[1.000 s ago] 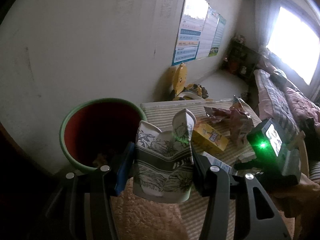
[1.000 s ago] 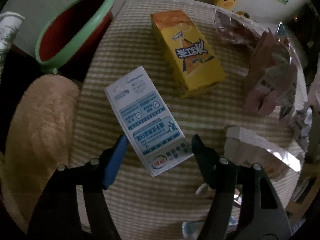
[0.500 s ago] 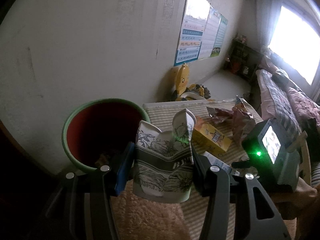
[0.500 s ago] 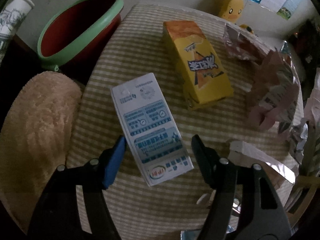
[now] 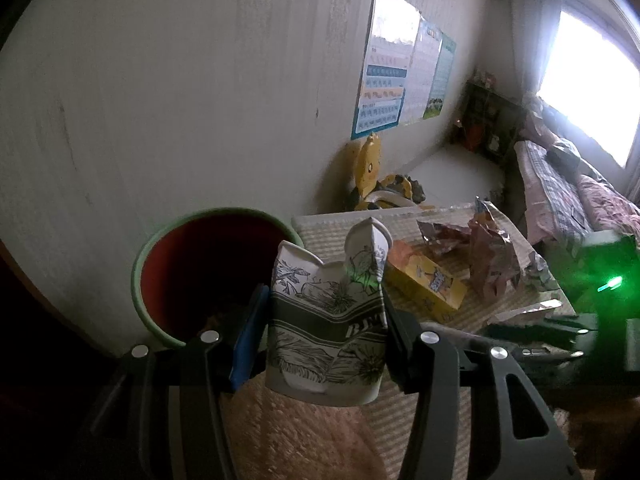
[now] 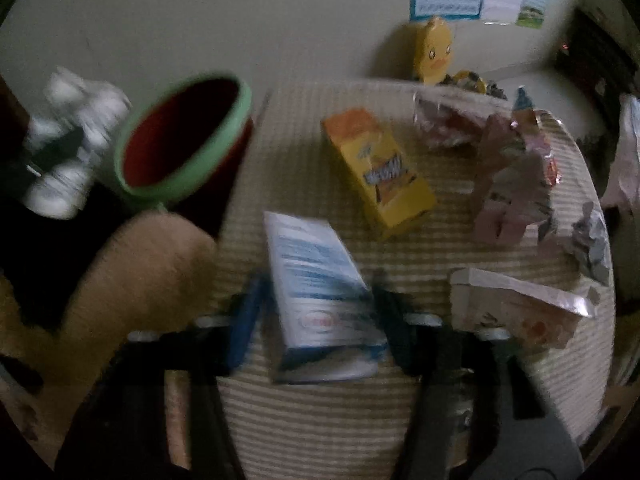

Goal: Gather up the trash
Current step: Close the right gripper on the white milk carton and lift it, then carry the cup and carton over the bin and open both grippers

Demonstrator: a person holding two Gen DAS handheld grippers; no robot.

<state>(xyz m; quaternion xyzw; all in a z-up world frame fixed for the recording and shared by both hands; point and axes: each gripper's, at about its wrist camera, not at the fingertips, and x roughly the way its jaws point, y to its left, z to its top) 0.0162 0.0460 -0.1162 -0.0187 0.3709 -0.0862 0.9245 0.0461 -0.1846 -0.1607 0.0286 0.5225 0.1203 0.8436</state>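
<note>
A: Item one, left gripper?

B: Clenched on a crushed paper cup, white with dark leaf print. The cup stands roughly upright between the fingers, rim dented and folded. It is held up off the table.

A: And the bin?

B: Bin, green rim, red inside, at ten o'clock from the cup in the left view, against the wall. Something small lies at its bottom; I cannot tell what.

A: Item two, right gripper?

B: Fingers either side of a white-and-blue carton lying flat on the striped table. That view is blurred; the fingers look close to the carton's sides, but I cannot tell whether they press it.

A: Other trash on the table?

B: In the right view: yellow box at one o'clock from the carton, lying flat and well apart from it. Pink wrapper at two o'clock, crumpled and standing up. Foil-lined packet at three o'clock, just beside the right finger. Clear red wrapper beyond the yellow box, near the table's far edge.

A: Anything off the table?

B: Tan fuzzy cushion at nine o'clock from the carton, below the bin. Yellow duck toy at the wall, twelve o'clock. Posters on the wall above it.
</note>
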